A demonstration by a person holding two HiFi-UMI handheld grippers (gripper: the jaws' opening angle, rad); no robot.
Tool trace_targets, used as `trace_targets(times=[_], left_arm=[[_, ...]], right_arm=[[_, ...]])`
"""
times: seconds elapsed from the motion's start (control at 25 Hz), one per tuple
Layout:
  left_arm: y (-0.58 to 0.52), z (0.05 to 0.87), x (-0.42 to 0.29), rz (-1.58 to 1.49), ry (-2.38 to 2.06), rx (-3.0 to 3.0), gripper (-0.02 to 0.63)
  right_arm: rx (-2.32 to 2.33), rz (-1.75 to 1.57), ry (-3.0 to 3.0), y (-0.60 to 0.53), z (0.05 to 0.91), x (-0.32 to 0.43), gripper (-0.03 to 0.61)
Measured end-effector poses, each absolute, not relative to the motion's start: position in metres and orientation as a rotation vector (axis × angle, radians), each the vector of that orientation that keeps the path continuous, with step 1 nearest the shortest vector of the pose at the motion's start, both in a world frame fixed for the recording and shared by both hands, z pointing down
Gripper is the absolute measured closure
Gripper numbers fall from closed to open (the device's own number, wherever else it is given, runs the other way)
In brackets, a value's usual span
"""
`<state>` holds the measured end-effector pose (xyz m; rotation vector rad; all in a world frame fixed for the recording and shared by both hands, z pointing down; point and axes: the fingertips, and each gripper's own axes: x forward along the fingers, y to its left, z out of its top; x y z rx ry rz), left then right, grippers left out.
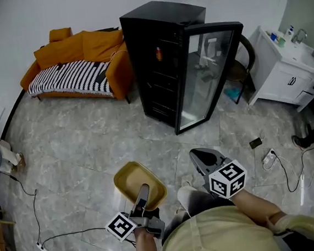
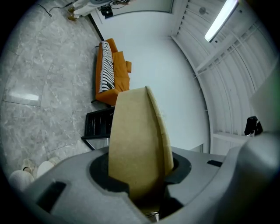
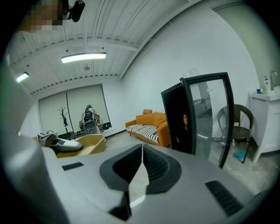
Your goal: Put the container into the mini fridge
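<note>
A tan, open-topped container (image 1: 139, 180) hangs over the floor in front of me, my left gripper (image 1: 143, 194) shut on its near rim. In the left gripper view the container's wall (image 2: 138, 140) stands up between the jaws and fills the middle. The black mini fridge (image 1: 164, 61) stands ahead with its glass door (image 1: 210, 73) swung open to the right. My right gripper (image 1: 206, 159) is shut and holds nothing, to the right of the container. From the right gripper view the container (image 3: 83, 143) is at the left and the fridge (image 3: 192, 113) is ahead.
An orange sofa (image 1: 76, 61) with a striped blanket stands left of the fridge. A chair (image 1: 239, 64) and a white cabinet with a sink (image 1: 292, 70) are to its right. Cables and small devices (image 1: 268, 158) lie on the marble floor at the right.
</note>
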<state>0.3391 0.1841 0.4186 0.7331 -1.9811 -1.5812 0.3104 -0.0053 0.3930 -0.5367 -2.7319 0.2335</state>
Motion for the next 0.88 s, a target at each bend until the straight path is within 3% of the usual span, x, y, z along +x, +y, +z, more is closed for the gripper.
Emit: trace_targets(times=[0.88], left_arm=[[0.108,0.407,0.174,-1.522,-1.919,0.768,0.437]], right_arm=[[-0.596,0.328,-2.687,-0.028,0.402,0.122,0.548]])
